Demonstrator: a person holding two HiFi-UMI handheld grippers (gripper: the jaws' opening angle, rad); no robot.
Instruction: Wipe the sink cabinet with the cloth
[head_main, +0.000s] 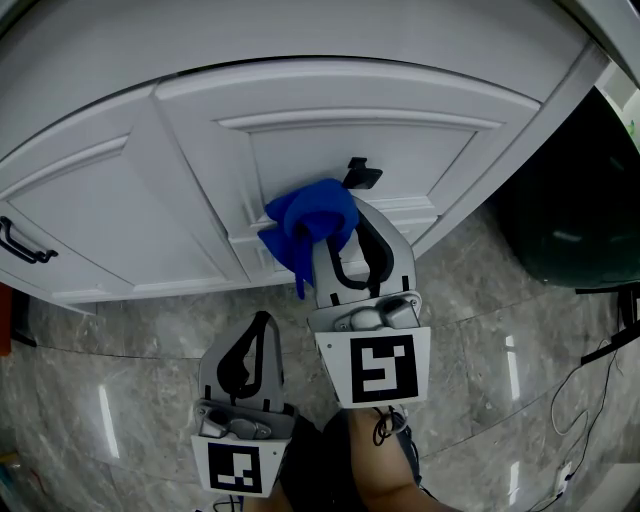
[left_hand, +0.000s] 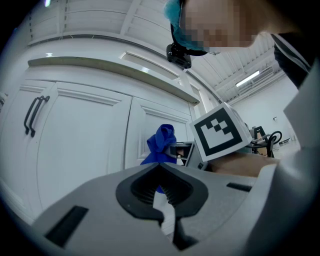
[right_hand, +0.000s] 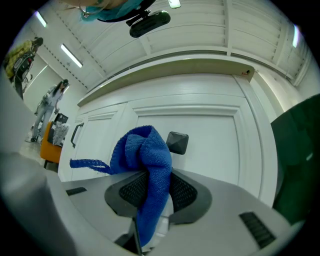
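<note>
Cloth (head_main: 310, 222), clamped in the jaws of the right gripper (head_main: 338, 240) just left of the knob (head_main: 362, 176), probably wants flat, even pressure across the door (head_main: 400, 150); the left gripper (head_main: 262, 322) has its jaws closed on nothing.

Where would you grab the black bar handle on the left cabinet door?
Mid-span of the bar handle, where it stands off the door. Come head-on, fingers either side of the upright bar. The left gripper, shut and empty, would probably suit.
</note>
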